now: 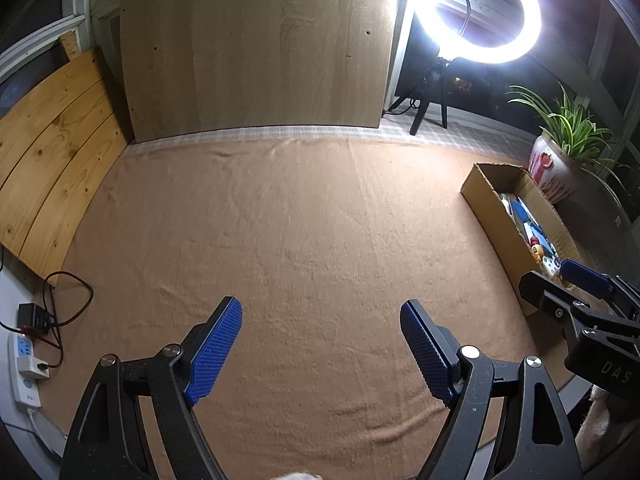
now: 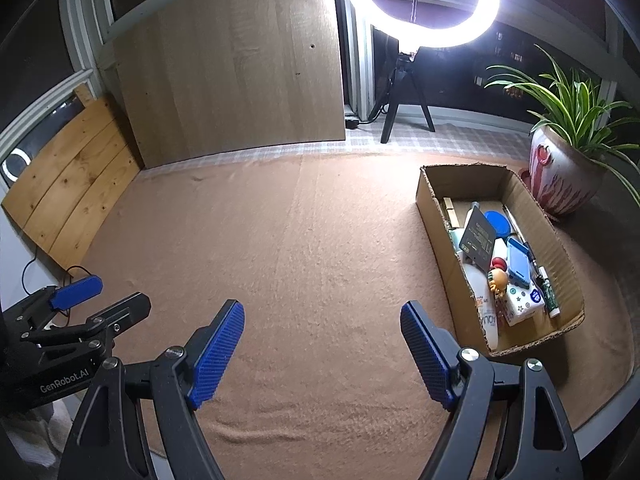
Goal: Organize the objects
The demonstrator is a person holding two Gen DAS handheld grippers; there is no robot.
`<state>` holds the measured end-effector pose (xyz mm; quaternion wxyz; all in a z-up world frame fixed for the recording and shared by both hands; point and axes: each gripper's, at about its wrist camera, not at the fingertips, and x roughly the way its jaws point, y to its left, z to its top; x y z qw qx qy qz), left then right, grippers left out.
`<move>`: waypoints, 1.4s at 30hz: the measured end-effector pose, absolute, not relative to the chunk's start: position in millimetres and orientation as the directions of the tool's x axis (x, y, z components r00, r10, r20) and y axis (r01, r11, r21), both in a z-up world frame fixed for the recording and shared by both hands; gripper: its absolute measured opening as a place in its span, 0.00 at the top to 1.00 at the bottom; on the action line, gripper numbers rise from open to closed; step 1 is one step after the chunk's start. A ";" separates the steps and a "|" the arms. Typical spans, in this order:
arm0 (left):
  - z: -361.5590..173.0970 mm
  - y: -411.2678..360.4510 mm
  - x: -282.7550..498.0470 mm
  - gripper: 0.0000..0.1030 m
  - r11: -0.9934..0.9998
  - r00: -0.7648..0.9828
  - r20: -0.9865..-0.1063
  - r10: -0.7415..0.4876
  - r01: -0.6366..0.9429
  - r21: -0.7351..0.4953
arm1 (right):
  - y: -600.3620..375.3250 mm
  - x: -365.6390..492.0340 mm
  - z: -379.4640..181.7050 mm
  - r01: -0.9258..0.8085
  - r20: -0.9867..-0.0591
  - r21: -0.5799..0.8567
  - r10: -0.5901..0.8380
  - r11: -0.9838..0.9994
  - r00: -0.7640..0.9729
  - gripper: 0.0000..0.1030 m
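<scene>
Cardboard box (image 2: 557,256), packed with bottles, a blue case (image 2: 519,262), pens and a small orange figure (image 2: 497,280), sits on the tan-clothed surface (image 2: 304,240) just beside a potted plant (image 2: 568,160). Left of the box, the right hand-held gripper (image 2: 322,350) hovers with jaws spread and empty; farther left of the box, the left hand-held gripper (image 1: 322,350) is likewise agape. A ring light (image 2: 420,4) glows behind the box.

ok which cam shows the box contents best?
Right wrist: the box is seen from above, its items laid out plainly. Left wrist shows the box at an oblique angle, with only a sliver of its contents.
</scene>
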<state>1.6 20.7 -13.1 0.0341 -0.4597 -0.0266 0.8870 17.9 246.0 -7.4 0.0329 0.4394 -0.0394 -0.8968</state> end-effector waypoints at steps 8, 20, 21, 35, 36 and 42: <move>-13.5 27.1 -9.1 0.18 -0.996 -0.576 -0.813 0.091 -0.048 -0.077 | 251.0 12.7 -5.8 0.010 -0.782 0.093 -0.079 -0.996 -0.618 0.25; -16.1 31.0 -19.7 0.18 -0.995 -0.569 -0.817 0.097 -0.068 -0.070 | 255.0 7.0 -8.9 -0.002 -0.787 0.093 -0.072 -0.996 -0.612 0.25; -16.7 30.8 -20.0 0.18 -0.995 -0.569 -0.817 0.097 -0.068 -0.071 | 255.1 6.6 -9.1 -0.002 -0.787 0.093 -0.072 -0.996 -0.612 0.25; -20.9 27.1 -25.3 0.18 -0.995 -0.562 -0.821 0.097 -0.065 -0.073 | 253.2 1.7 -13.3 -0.003 -0.793 0.095 -0.074 -0.995 -0.605 0.25; -21.4 26.4 -25.2 0.18 -0.995 -0.561 -0.822 0.097 -0.065 -0.074 | 252.8 1.6 -13.5 -0.003 -0.793 0.095 -0.074 -0.995 -0.604 0.25; -22.6 25.3 -25.3 0.18 -0.995 -0.559 -0.823 0.100 -0.066 -0.075 | 251.6 1.1 -14.4 -0.006 -0.795 0.096 -0.073 -0.995 -0.603 0.25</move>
